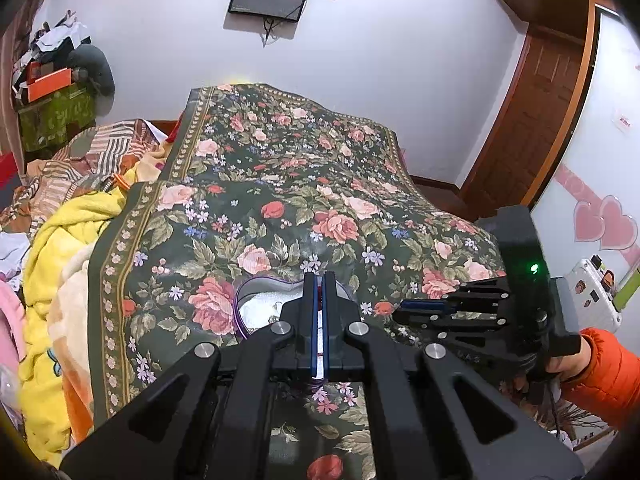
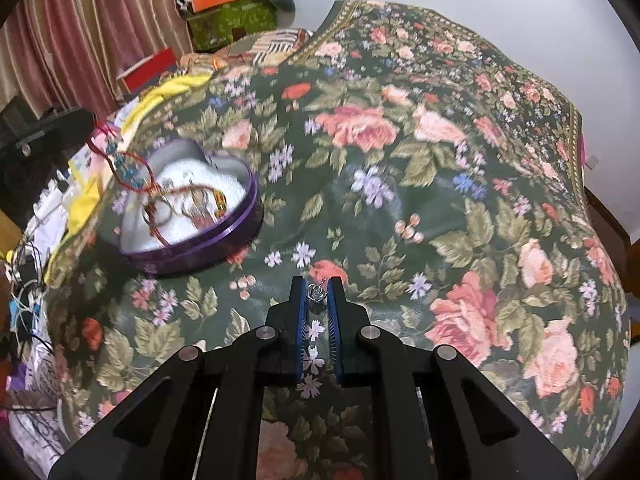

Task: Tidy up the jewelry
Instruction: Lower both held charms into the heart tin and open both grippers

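1. Your dark green floral cloth (image 2: 440, 184) spreads bare across the middle and right of the right wrist view; its gold-patterned border runs down the far right edge.
2. The purple heart-shaped tin with white lining (image 2: 224, 236) sits at left centre, its rim near the cloth's left edge.
3. Inside the tin lie a red cord with blue beads (image 2: 128, 168) and several rings, blurred.
4. Your right gripper (image 2: 318, 294) pinches a small silver heart pendant (image 2: 317, 292) at bottom centre, on the cloth.
5. Your left gripper (image 1: 319, 280), over the tin, is clamped narrow on something red, too thin to identify.
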Demonstrator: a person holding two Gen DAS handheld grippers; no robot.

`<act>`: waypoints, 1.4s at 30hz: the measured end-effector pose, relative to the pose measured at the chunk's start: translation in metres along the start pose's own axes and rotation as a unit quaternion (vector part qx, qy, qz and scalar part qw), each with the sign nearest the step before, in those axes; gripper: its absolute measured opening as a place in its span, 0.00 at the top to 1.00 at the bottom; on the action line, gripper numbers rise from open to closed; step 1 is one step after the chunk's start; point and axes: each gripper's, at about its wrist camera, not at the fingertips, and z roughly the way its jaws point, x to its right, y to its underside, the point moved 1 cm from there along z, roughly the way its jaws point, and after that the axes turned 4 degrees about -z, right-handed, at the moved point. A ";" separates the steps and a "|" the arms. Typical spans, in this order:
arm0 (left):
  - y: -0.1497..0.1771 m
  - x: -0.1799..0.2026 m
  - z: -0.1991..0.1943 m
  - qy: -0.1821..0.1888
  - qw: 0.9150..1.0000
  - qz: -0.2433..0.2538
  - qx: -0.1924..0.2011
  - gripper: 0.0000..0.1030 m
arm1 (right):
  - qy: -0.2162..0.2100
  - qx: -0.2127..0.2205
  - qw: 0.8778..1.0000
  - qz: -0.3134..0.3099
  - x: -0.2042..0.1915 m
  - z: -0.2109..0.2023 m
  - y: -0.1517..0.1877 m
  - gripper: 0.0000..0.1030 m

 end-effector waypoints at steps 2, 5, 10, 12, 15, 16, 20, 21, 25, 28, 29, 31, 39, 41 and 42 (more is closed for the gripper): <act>-0.002 0.001 -0.004 0.000 1.000 0.002 0.004 1.00 | 0.001 0.012 1.000 0.001 -0.001 -0.009 -0.004 0.91; -0.006 0.003 -0.010 -0.001 1.000 0.004 0.011 1.00 | -0.002 0.032 0.999 0.002 -0.004 -0.023 -0.012 0.91; -0.008 0.000 -0.016 -0.005 1.000 0.006 0.016 1.00 | -0.013 0.063 0.998 -0.001 -0.013 -0.040 -0.026 0.91; -0.007 -0.003 -0.017 -0.007 1.000 0.005 0.016 1.00 | -0.019 0.072 0.997 -0.005 -0.019 -0.042 -0.031 0.91; -0.006 -0.007 -0.015 -0.009 1.000 0.002 0.014 1.00 | -0.028 0.078 0.997 -0.011 -0.027 -0.041 -0.037 0.91; -0.006 -0.008 -0.014 -0.009 1.000 0.001 0.013 1.00 | -0.030 0.079 0.996 -0.013 -0.030 -0.040 -0.038 0.91; -0.005 -0.014 -0.010 -0.011 1.000 -0.003 0.011 1.00 | -0.041 0.084 0.996 -0.013 -0.036 -0.036 -0.044 0.91; -0.005 -0.015 -0.009 -0.012 1.000 -0.005 0.011 1.00 | -0.045 0.086 0.995 -0.012 -0.037 -0.035 -0.046 0.91; -0.005 -0.022 -0.004 -0.012 1.000 -0.011 0.008 1.00 | -0.054 0.091 0.994 -0.008 -0.041 -0.031 -0.053 0.91; -0.004 -0.025 0.001 -0.011 1.000 -0.014 0.003 1.00 | -0.062 0.091 0.994 -0.008 -0.045 -0.027 -0.056 0.91; -0.003 -0.025 0.002 -0.010 1.000 -0.014 0.001 1.00 | -0.064 0.090 0.994 -0.009 -0.047 -0.027 -0.055 0.91; -0.001 -0.026 0.006 -0.009 1.000 -0.014 -0.003 1.00 | -0.070 0.086 0.994 -0.013 -0.052 -0.023 -0.054 0.91; 0.000 -0.026 0.014 -0.022 1.000 -0.007 -0.005 1.00 | -0.087 0.067 0.994 -0.024 -0.063 -0.013 -0.046 0.91; -0.001 -0.027 0.016 -0.026 1.000 -0.006 -0.003 1.00 | -0.089 0.063 0.994 -0.025 -0.065 -0.010 -0.045 0.91; -0.002 -0.027 0.016 -0.030 1.000 -0.004 -0.001 1.00 | -0.091 0.061 0.994 -0.026 -0.065 -0.008 -0.044 0.91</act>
